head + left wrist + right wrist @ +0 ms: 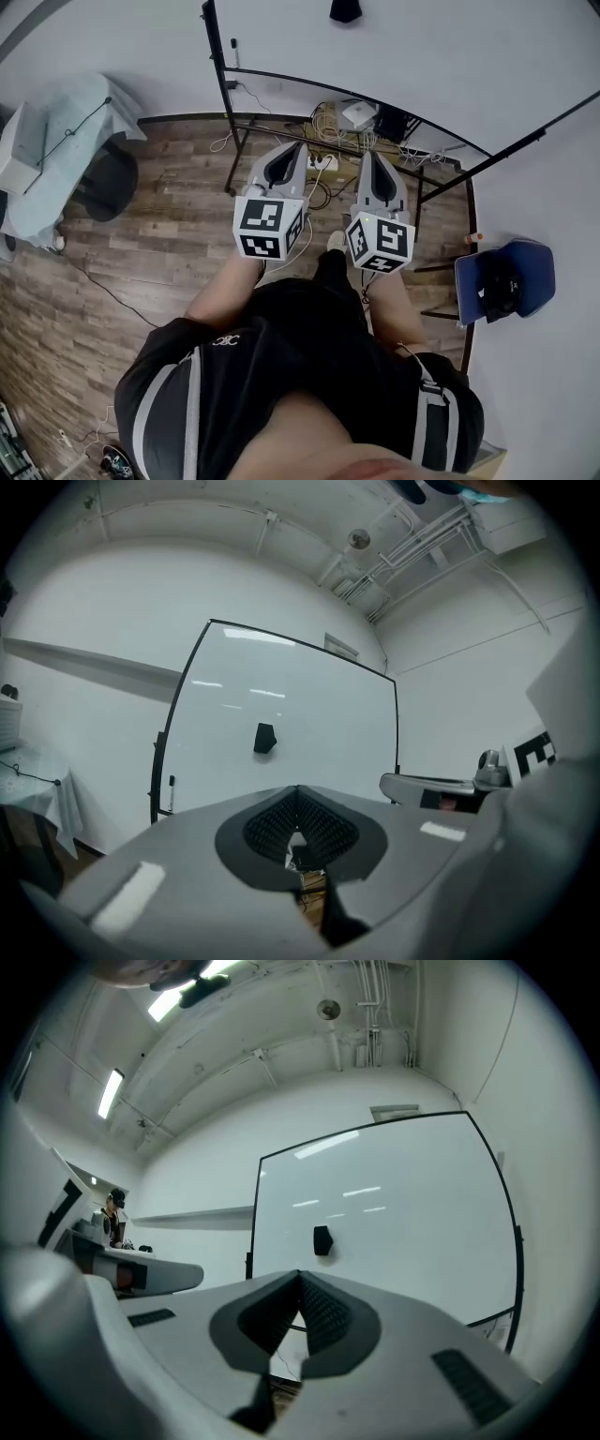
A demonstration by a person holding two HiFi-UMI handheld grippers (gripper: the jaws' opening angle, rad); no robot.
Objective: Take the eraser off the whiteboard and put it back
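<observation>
The left claw (297, 791) and the right claw (300, 1276) are shut tight and hold nothing. The eraser (265, 738) sticks near the middle of the whiteboard (319, 705), well apart from them. A shut claw could bump it off.

White walls (122, 47) meet a wood-plank floor (141, 272). Left of a cable tangle (328, 127), a cloth-covered table (84, 112); right of it, 1 blue chair (539, 272). Strip lights (111, 1091) overhead.
</observation>
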